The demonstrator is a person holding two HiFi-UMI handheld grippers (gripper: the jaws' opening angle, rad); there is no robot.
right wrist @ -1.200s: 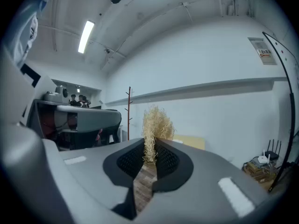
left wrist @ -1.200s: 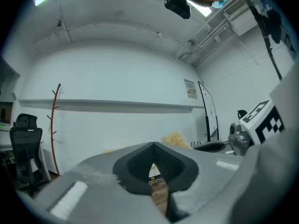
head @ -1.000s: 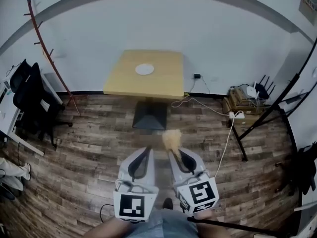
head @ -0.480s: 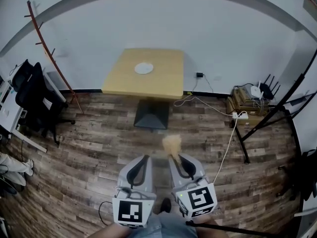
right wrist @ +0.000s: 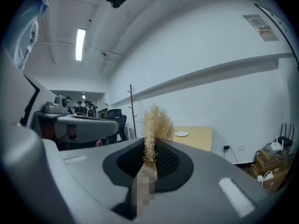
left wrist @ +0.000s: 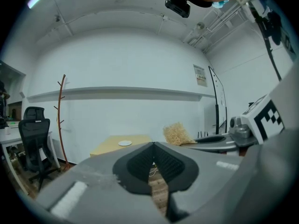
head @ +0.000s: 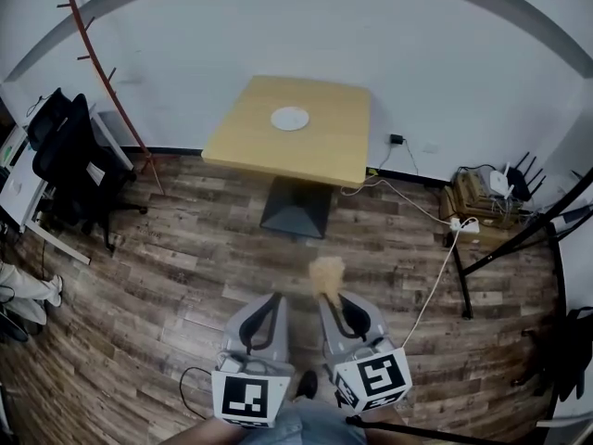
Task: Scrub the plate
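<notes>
Fingers (right wrist: 174, 163) of right gripper (right wrist: 149, 147) clamp scrubber (right wrist: 156, 121), tuft pointing toward table (right wrist: 200, 141).

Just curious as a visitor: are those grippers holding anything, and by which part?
The right gripper pinches a straw-coloured scrubber by its narrow lower end; its bushy top sticks out. The left gripper is shut on nothing.

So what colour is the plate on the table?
The plate is white; clearest in head view.
</notes>
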